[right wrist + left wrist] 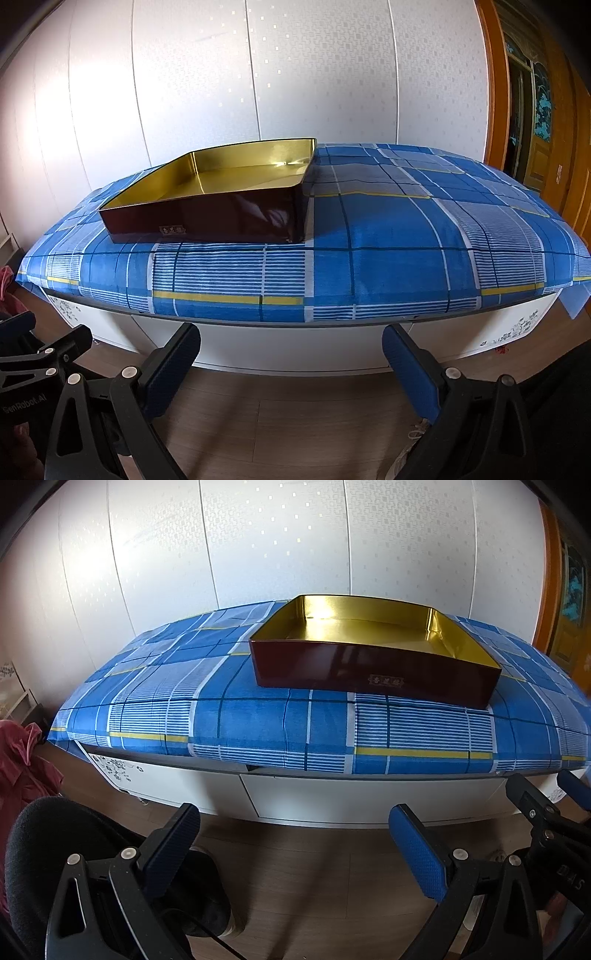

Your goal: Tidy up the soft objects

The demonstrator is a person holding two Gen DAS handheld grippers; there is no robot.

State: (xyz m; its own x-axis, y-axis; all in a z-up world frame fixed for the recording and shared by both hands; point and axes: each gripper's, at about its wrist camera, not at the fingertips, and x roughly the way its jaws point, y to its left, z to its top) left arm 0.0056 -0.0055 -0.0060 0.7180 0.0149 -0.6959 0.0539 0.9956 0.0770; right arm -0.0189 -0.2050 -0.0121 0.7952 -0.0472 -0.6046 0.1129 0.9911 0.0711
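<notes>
A dark red box with a gold inside [373,664] stands empty on a blue checked cloth [258,716] over a low white cabinet; it also shows in the right wrist view [207,218] on the cloth [388,236]. My left gripper [293,834] is open and empty, held over the floor in front of the cabinet. My right gripper [291,354] is open and empty, beside the left one. No soft object shows on the cloth. The right gripper's fingers [528,797] show at the right edge of the left wrist view.
The white cabinet [369,797] has drawers below the cloth. A pink cloth heap [22,764] lies at the left on the floor. A black foam-covered object [48,849] sits low left. An orange wooden door [535,122] is at the right. Wood floor [295,417] lies below.
</notes>
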